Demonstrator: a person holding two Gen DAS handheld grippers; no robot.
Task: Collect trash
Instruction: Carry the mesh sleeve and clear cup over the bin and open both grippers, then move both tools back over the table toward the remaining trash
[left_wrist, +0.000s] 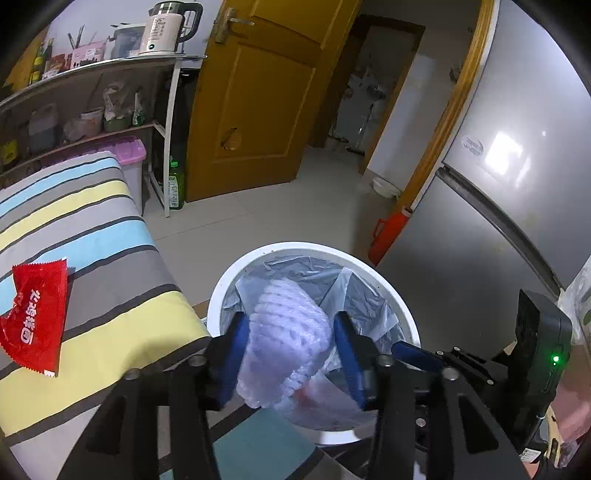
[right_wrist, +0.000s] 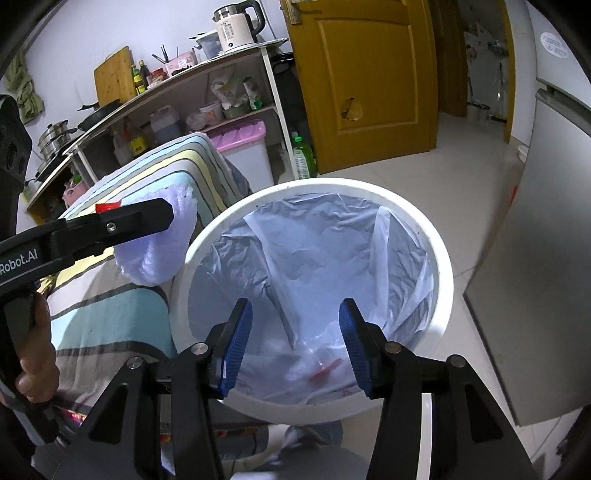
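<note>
A white waste bin (left_wrist: 295, 246) (right_wrist: 443, 277) lined with a clear bag stands on the floor beside a striped-cloth surface (left_wrist: 92, 229). My left gripper (left_wrist: 291, 321) hovers over the bin's near left rim. A pale purple foam fruit net (left_wrist: 280, 354) (right_wrist: 155, 247) sits blurred between its blue pads, against the left pad and with a gap at the right one. My right gripper (right_wrist: 295, 314) hangs open over the bin mouth with nothing between its fingers. Red and clear scraps (right_wrist: 325, 369) lie at the bag's bottom. A red snack wrapper (left_wrist: 35, 317) rests on the striped cloth.
A grey fridge (left_wrist: 498, 221) stands close on the bin's right, with a red bottle (left_wrist: 388, 236) at its foot. A wooden door (left_wrist: 258, 92) and a loaded shelf (left_wrist: 92, 110) are behind. A person's hand (right_wrist: 33, 350) grips the left gripper's handle.
</note>
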